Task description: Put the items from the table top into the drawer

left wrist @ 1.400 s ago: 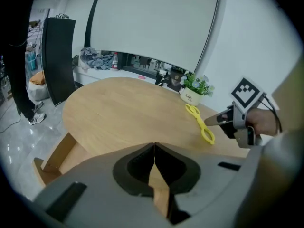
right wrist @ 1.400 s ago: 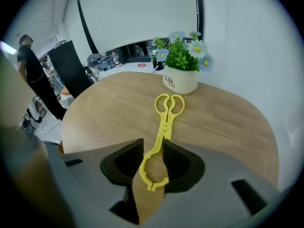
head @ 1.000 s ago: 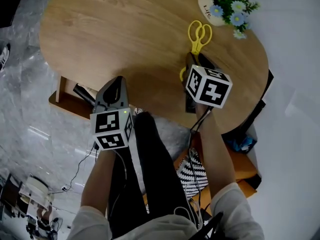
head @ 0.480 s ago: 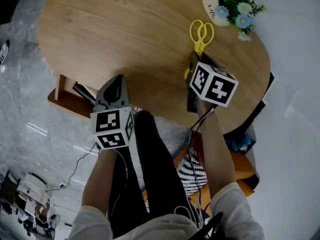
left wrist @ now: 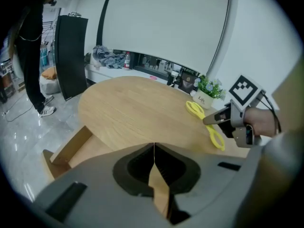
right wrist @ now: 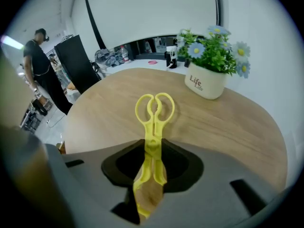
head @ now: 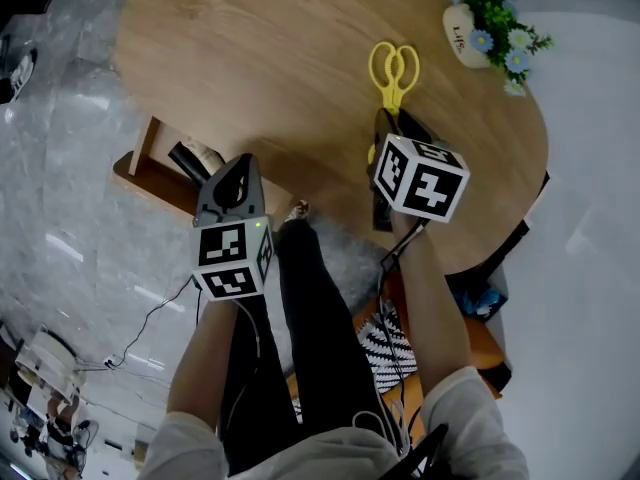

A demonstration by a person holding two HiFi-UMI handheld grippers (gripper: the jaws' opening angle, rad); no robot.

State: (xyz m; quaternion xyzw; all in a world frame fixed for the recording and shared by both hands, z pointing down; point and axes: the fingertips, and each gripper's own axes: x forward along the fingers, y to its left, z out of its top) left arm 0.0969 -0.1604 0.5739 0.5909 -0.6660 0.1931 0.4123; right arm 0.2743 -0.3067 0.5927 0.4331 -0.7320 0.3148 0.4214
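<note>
At the centre of the right gripper view, the yellow scissor tongs (right wrist: pixel 154 110) lie flat on the round wooden table (right wrist: pixel 247 127), with the finger loops pointing away and closed together. Their two arms run back between the jaws of the right gripper (right wrist: pixel 151 148). These jaws have just been closing and now appear to bear on both arms. Confirm a firm, even clamp behind the pivot before lifting. A grip on one arm alone would probably let the tongs swing. Lift straight up, clear of the flower pot (right wrist: pixel 205 84) at upper right. Carry toward the open wooden drawer (head: pixel 140 163) at the left of the head view, below the table edge. Left gripper (left wrist: pixel 154 146): jaws together, nothing between them, near that drawer. Keep it out of the path.
</note>
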